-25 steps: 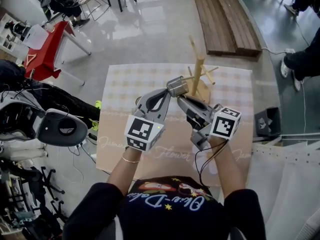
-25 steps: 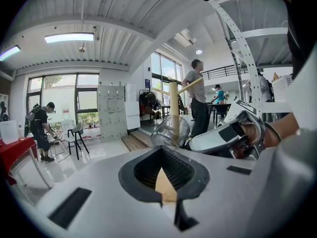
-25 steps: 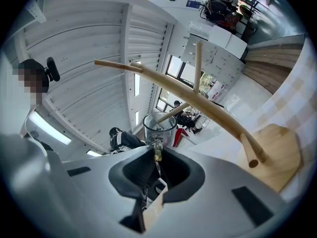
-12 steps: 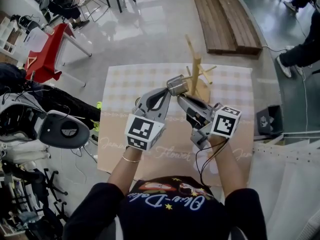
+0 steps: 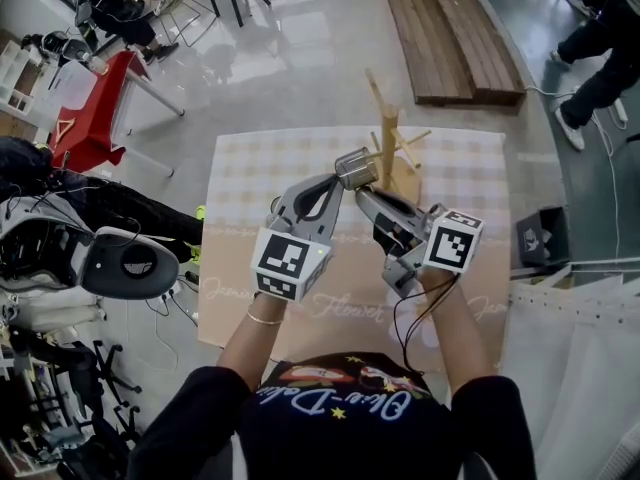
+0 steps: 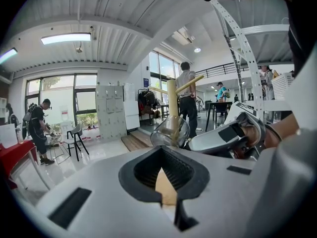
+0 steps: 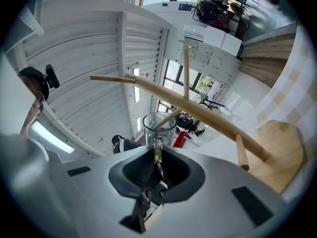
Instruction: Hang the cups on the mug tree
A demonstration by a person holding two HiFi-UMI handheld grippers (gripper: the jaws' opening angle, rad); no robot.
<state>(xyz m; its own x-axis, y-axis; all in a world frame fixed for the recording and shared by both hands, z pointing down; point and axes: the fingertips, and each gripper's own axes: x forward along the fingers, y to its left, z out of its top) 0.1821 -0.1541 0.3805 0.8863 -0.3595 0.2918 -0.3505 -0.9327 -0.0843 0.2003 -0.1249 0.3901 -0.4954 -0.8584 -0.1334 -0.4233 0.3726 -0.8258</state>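
Note:
A clear glass cup [image 5: 355, 169] hangs in the air just left of the wooden mug tree [image 5: 390, 146], which stands on the checked tablecloth. My right gripper [image 5: 362, 190] is shut on the cup's handle [image 7: 157, 149]. In the right gripper view the cup [image 7: 159, 127] sits straight ahead of the right gripper [image 7: 157, 155], with a peg of the mug tree [image 7: 198, 112] slanting behind its rim. My left gripper [image 5: 335, 182] is shut with nothing in it, its tip right beside the cup. From the left gripper [image 6: 163, 151] the cup [image 6: 170, 132] shows ahead, before the tree's trunk [image 6: 172, 100].
The table [image 5: 260, 168] carries a beige checked cloth with the tree's round base [image 7: 277, 152] at its far side. A red table [image 5: 95, 98] and chairs stand far left, a wooden ramp [image 5: 440, 28] beyond, and a person's legs [image 5: 600, 48] at the far right.
Both grippers and the cup stay where they were. The person at the far right has stepped along the floor.

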